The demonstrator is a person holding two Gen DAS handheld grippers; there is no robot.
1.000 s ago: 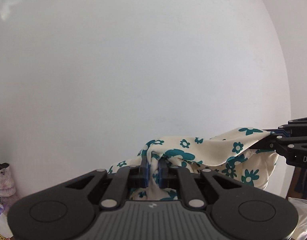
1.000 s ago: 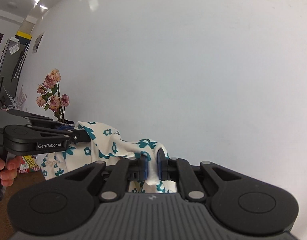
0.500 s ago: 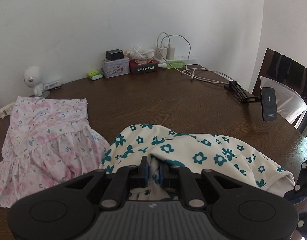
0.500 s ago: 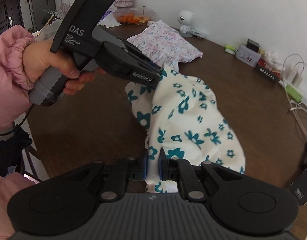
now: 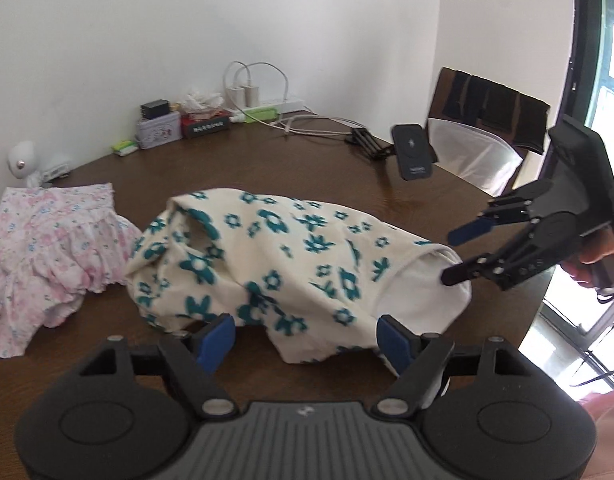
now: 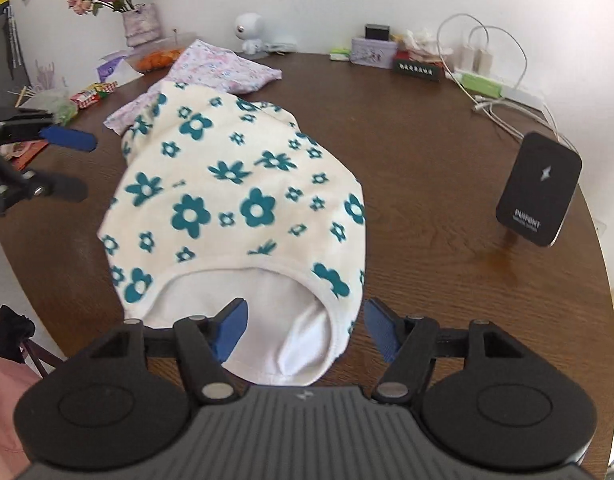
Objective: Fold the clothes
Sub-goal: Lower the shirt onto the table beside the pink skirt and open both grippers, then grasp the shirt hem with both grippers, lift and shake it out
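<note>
The cream garment (image 5: pixel 291 256) with teal flowers lies bunched on the brown table (image 5: pixel 327 168), beside a pink floral dress (image 5: pixel 47 248). The left gripper (image 5: pixel 303 338) hangs over its near edge with jaws spread wide and empty; the right gripper (image 6: pixel 303 330) is likewise agape over the hem. Only the left view shows a chair (image 5: pixel 491 120) and window; only the right view shows a vase of flowers (image 6: pixel 141 24) and snack wrappers. A phone stand (image 6: pixel 541 188) shows in both. Half a second ago both grippers were clamped on the cloth; they have since let it go.
</note>
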